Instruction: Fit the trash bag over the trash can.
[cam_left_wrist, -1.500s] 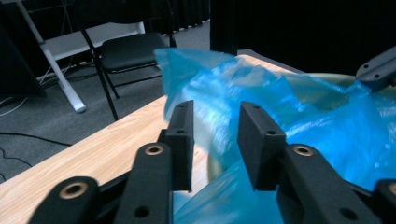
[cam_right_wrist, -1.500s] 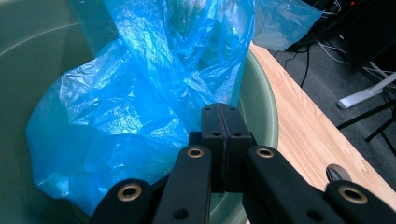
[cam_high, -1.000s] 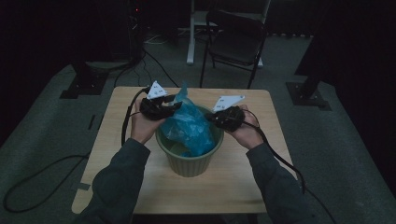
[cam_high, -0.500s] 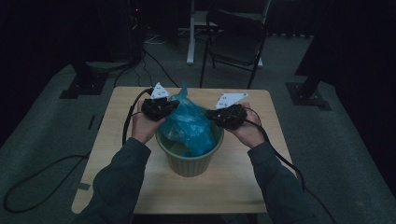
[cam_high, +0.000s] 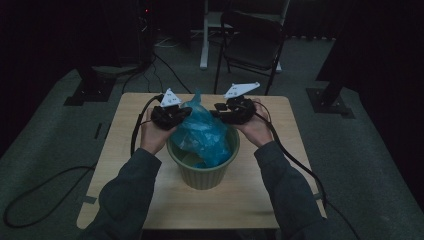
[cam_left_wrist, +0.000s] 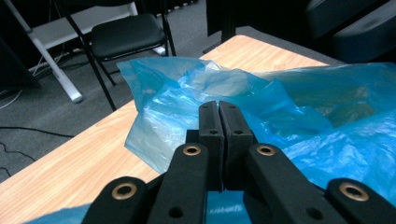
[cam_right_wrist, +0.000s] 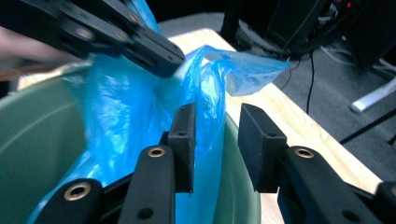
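Since the earlier frames the right claw (cam_high: 218, 108) has lifted a little above the rim of the green bin (cam_high: 202, 172), and its jaws have just been opening; in the right gripper view they stand partly apart, with the blue bag (cam_high: 204, 132) brushing the inner jaw but not pinched. The left claw (cam_high: 184, 113) has not moved from its spot, and its jaws have snapped together: in the left gripper view they meet on a fold of the bag's edge. The bag itself sits bunched in the mouth of the bin, most of it heaped above the rim, one corner trailing toward the far edge of the wooden surface (cam_high: 125, 150). Judging by that, the lining job is barely half done. The film is in the bin, but its mouth is not yet spread or folded over the rim.
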